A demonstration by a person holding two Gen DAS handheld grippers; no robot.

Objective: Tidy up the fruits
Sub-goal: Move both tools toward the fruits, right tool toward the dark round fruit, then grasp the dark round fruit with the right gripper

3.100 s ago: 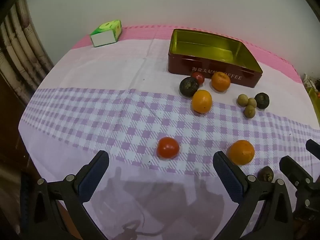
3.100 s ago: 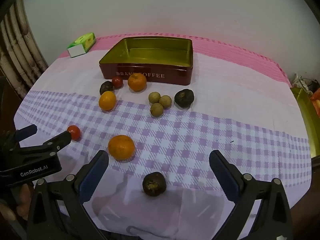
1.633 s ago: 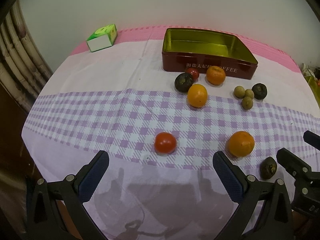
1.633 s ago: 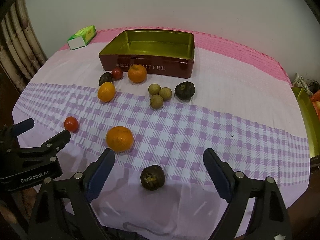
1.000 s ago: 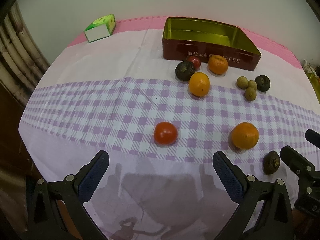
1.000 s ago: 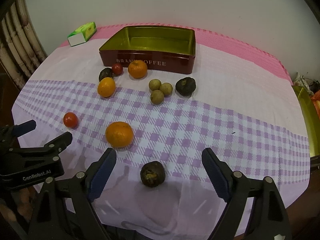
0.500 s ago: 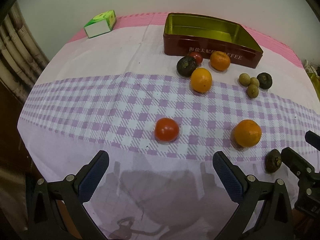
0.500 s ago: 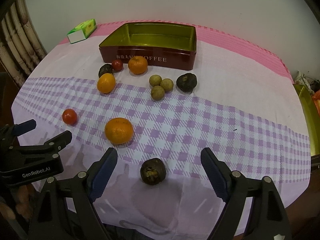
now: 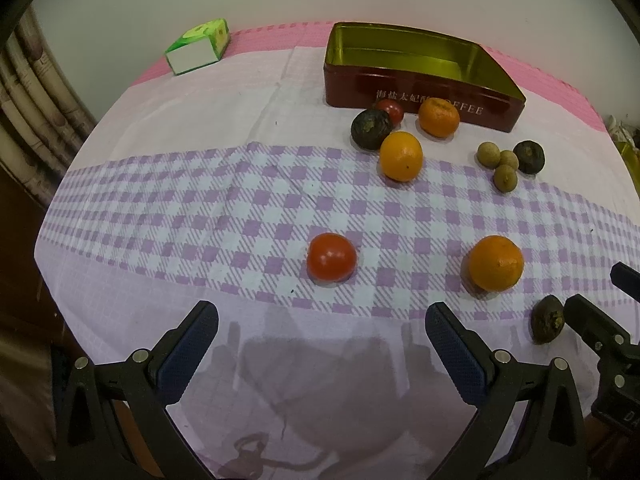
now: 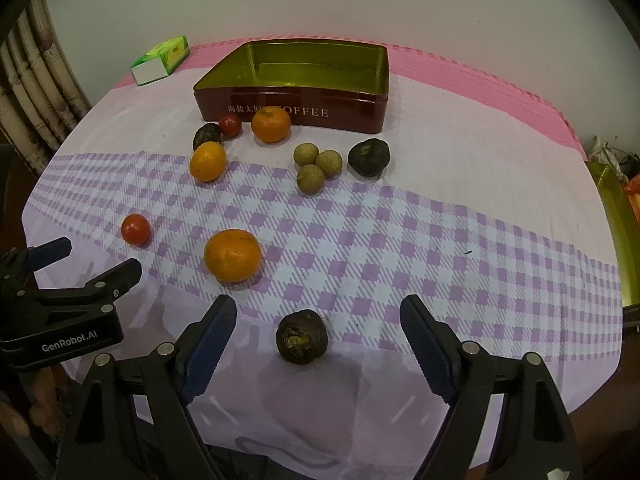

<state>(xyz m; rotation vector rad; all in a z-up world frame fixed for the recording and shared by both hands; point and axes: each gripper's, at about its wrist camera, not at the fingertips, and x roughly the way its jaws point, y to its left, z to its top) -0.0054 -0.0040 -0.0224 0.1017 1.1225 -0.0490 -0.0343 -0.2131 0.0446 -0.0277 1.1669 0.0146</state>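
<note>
Your left hand-held gripper (image 9: 320, 340) hangs spread wide before the red tomato (image 9: 331, 257) on the table (image 9: 160, 184); your right hand-held gripper (image 10: 318, 330), also apart, frames the dark fruit (image 10: 301, 336). The remaining fruits lie scattered beside the empty coffee tin (image 10: 296, 80)

Between the left gripper's (image 9: 320, 326) spread fingers the cloth (image 9: 180, 208) lies bare up to the tomato (image 9: 331, 257), which sits straight ahead. An orange (image 9: 496, 263) stands just beyond its right finger. A dark fruit (image 10: 301, 336) sits between the right gripper's (image 10: 318, 330) open fingers, near their tips. Ahead of that gripper's right finger the cloth runs bare. Farther ahead, clustered fruit fronts the tin (image 10: 320, 110).
</note>
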